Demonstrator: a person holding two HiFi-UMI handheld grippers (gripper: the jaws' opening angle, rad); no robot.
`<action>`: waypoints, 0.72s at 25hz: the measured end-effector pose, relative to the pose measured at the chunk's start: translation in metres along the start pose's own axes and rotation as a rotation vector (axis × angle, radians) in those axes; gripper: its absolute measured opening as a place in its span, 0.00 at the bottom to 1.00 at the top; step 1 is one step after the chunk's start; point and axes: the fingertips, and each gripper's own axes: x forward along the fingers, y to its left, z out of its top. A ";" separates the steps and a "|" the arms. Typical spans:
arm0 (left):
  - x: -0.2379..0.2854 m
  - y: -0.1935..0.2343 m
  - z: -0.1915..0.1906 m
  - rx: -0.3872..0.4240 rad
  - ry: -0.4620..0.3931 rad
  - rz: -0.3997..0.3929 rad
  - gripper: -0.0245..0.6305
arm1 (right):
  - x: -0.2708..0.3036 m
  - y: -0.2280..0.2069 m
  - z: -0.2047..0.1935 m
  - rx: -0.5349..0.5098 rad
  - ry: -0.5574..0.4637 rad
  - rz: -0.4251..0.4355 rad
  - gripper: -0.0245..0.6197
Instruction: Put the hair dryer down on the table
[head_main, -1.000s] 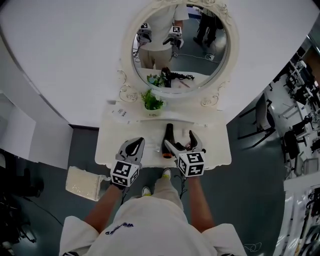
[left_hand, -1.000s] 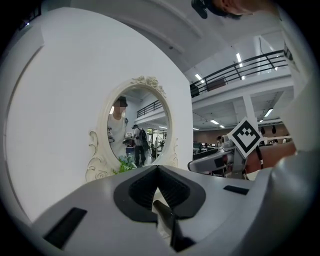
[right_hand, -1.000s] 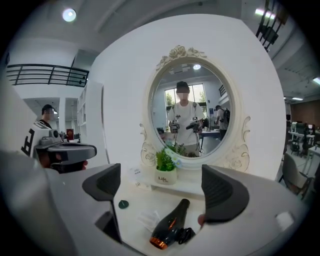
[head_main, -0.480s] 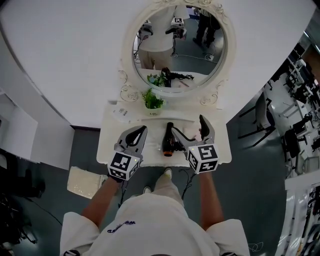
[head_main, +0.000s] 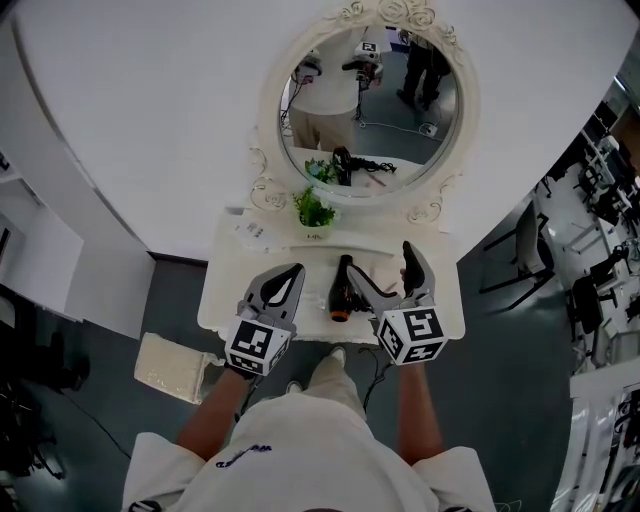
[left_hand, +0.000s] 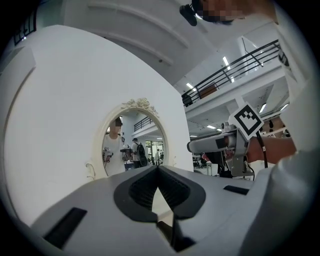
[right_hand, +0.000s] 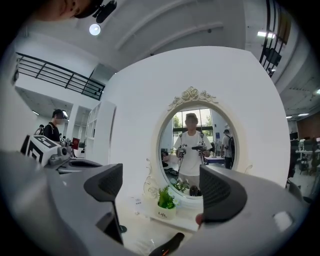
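Observation:
The black hair dryer (head_main: 341, 290) with an orange end lies flat on the white dressing table (head_main: 228, 292); its tip also shows low in the right gripper view (right_hand: 170, 245). My right gripper (head_main: 381, 262) hovers just to its right, clear of it. Its jaws stand wide and are closing, with nothing between them (right_hand: 162, 189). My left gripper (head_main: 288, 280) hangs left of the dryer, its jaws shut tip to tip on nothing (left_hand: 158, 170).
An oval framed mirror (head_main: 370, 100) stands at the back of the table, with a small potted plant (head_main: 316, 212) before it and a white packet (head_main: 252, 232) at the back left. A beige cushion (head_main: 172, 367) lies on the floor to the left.
My right gripper has moved right and away from the hair dryer, which stays lying on the table. The left gripper has barely shifted.

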 end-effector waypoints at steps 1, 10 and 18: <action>-0.002 0.002 0.000 -0.003 0.000 0.005 0.05 | -0.001 0.001 0.000 0.000 0.001 0.000 0.80; -0.010 0.008 0.000 -0.009 -0.004 0.025 0.05 | -0.007 0.005 -0.002 -0.005 0.007 0.004 0.80; -0.010 0.002 0.000 -0.011 -0.003 0.016 0.05 | -0.014 0.007 -0.008 -0.021 0.044 -0.002 0.74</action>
